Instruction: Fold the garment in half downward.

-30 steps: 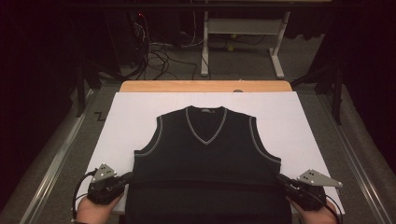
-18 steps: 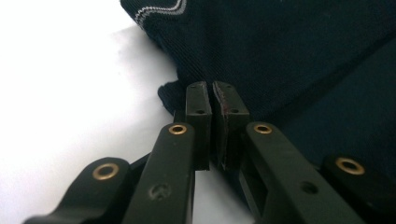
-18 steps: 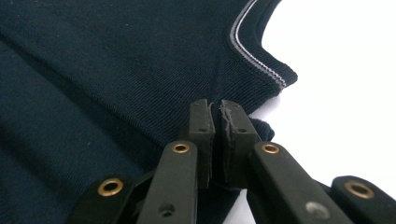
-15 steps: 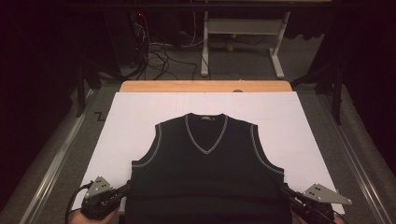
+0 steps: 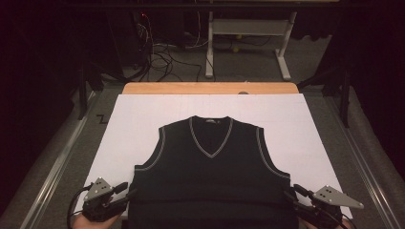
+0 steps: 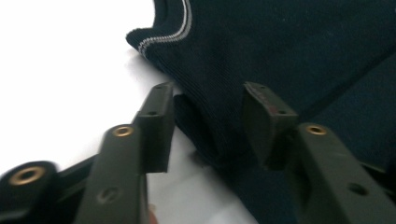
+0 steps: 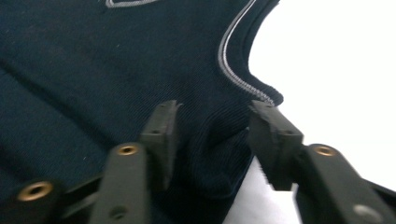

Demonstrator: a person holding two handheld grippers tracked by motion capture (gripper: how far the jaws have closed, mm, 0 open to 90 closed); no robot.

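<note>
The left gripper [image 6: 208, 116] had just been opening: its jaws stood apart with the folded side edge of the black vest [image 6: 289, 51] between them, the ribbed cloth no longer pinched. In the left gripper view the outer jaw hung over the white sheet [image 6: 60, 70] and the inner jaw over the dark knit, with a gap on either side of the fold. In the high view this gripper [image 5: 125, 194] sat at the near left corner of the sheet, its tips at the vest's lower left side.

The right gripper [image 7: 212, 128] had likewise just been opening. Its jaws stood parted around the vest's opposite side edge, just below the point where the grey-piped armhole ended; the cloth bulged between them, and whether the pads still brushed it could not be told. In the high view it [image 5: 292, 194] lay at the near right corner of the sheet, tips at the vest's lower right side.

The vest [image 5: 210, 181] lay flat and face up on the near half of the sheet [image 5: 143, 119], centred between its left and right edges, V-neck towards the far edge and hem at the near edge. Beyond the sheet's far edge a strip of the wooden tabletop [image 5: 210, 88] showed
</note>
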